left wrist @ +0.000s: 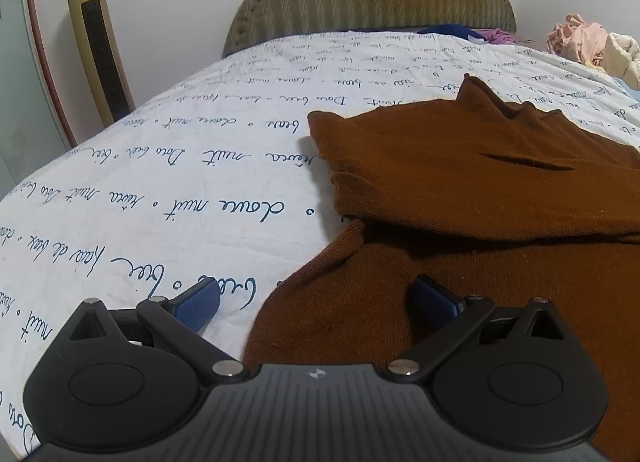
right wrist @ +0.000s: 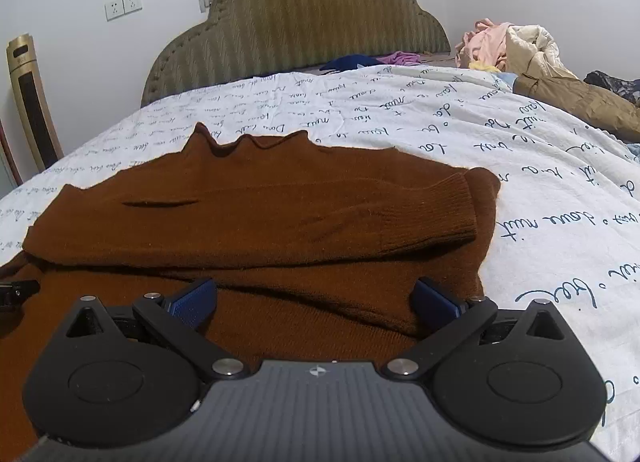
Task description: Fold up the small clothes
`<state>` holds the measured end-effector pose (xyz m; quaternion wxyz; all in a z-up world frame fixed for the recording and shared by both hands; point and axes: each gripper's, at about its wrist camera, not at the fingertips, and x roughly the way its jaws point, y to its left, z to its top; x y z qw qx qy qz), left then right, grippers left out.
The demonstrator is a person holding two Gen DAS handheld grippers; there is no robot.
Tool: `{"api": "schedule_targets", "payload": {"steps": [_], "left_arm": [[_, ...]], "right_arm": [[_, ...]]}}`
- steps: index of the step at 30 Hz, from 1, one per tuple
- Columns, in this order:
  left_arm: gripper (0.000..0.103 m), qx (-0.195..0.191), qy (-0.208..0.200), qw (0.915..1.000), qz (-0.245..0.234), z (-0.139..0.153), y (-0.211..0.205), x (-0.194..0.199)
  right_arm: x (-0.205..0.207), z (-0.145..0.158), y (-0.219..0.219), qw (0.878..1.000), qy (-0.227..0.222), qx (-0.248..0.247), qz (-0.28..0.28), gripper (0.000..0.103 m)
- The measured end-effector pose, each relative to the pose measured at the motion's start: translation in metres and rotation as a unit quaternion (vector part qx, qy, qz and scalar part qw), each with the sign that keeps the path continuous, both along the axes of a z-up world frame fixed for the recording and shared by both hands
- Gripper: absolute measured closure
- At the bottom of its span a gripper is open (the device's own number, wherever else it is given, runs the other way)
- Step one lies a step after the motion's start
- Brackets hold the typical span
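Brown sweater (right wrist: 256,222) lies flat on the white bedsheet (right wrist: 540,190) printed with blue script, one sleeve (right wrist: 400,214) folded across its body, its ribbed cuff near the garment's right edge. Both tools hover over the near hem. The left gripper (left wrist: 316,304) stands wide apart and grips nothing, one pad over the sheet, the other over the knit. The right gripper (right wrist: 314,300) is spread fully, empty, above the fabric.

Matt brown knit sweater (right wrist: 256,222) on smooth printed cotton bedsheet (right wrist: 540,190)
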<state>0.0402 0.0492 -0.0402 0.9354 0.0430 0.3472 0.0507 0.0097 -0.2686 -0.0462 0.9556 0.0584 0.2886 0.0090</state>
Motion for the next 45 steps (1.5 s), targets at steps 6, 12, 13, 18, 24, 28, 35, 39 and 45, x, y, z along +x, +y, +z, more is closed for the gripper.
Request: {"api": "schedule_targets", "payload": {"steps": [6, 12, 13, 18, 24, 28, 35, 39, 45], "left_arm": [[0.000, 0.007, -0.013, 0.9999, -0.001, -0.003, -0.002, -0.002], [0.000, 0.014, -0.022, 0.9997, 0.000, -0.004, -0.005, -0.005], [0.000, 0.017, -0.024, 0.9996, 0.000, -0.004, -0.006, -0.006], [0.000, 0.027, -0.030, 0.9992, -0.004, -0.004, -0.009, -0.008], [0.000, 0.008, -0.024, 0.9997, -0.008, -0.002, -0.003, -0.007], [0.000, -0.033, -0.005, 0.9985, -0.043, 0.009, 0.014, -0.019], [0.000, -0.147, 0.024, 0.9838, -0.099, 0.020, 0.064, -0.053], [0.000, -0.204, 0.028, 0.9684, -0.140, 0.018, 0.082, -0.063], [0.000, -0.223, 0.055, 0.9541, -0.192, 0.009, 0.086, -0.074]], "right_arm": [[0.001, -0.001, 0.001, 1.000, 0.004, -0.001, 0.001, 0.000], [0.004, -0.003, 0.007, 1.000, 0.016, -0.023, 0.000, 0.000], [0.005, -0.003, 0.009, 0.999, 0.018, -0.030, 0.000, 0.000], [0.006, -0.004, 0.013, 0.999, 0.023, -0.047, -0.001, 0.000], [0.006, -0.003, 0.015, 0.998, 0.026, -0.057, -0.002, 0.000], [-0.008, 0.002, 0.012, 0.999, 0.020, -0.041, -0.008, 0.000], [-0.062, 0.011, -0.017, 0.999, 0.016, 0.039, 0.012, 0.000], [-0.098, 0.015, -0.043, 0.997, 0.015, 0.068, -0.014, 0.000], [-0.143, 0.004, -0.068, 0.993, 0.032, 0.109, -0.008, 0.000]]}}
